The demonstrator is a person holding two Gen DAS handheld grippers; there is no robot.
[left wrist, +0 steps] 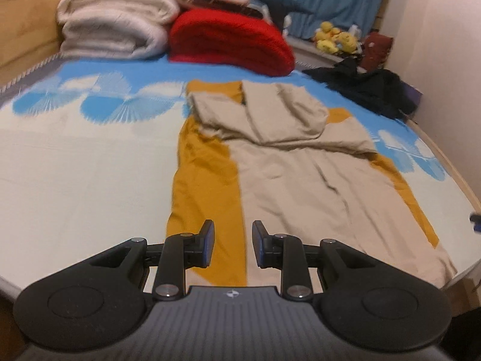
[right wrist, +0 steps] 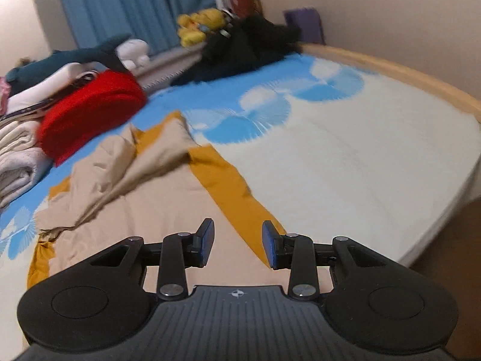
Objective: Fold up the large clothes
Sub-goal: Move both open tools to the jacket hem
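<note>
Two-tone garment, mustard and beige, lies lengthwise on the bed; far end bunched and creased, near part flat. Left gripper and right gripper: jaws apart, holding nothing.

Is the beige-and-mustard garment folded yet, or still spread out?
Partly folded: garment lies long on the bed, far end bunched over itself. Both grippers open, holding nothing.

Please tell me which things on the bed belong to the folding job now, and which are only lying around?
Belong to the job:
- beige and mustard garment, spread flat, sleeves folded in
- left gripper, open
- right gripper, open

Only lying around:
- red knit item
- folded white blankets
- black clothing heap
- yellow plush toys
- shark plush
</note>
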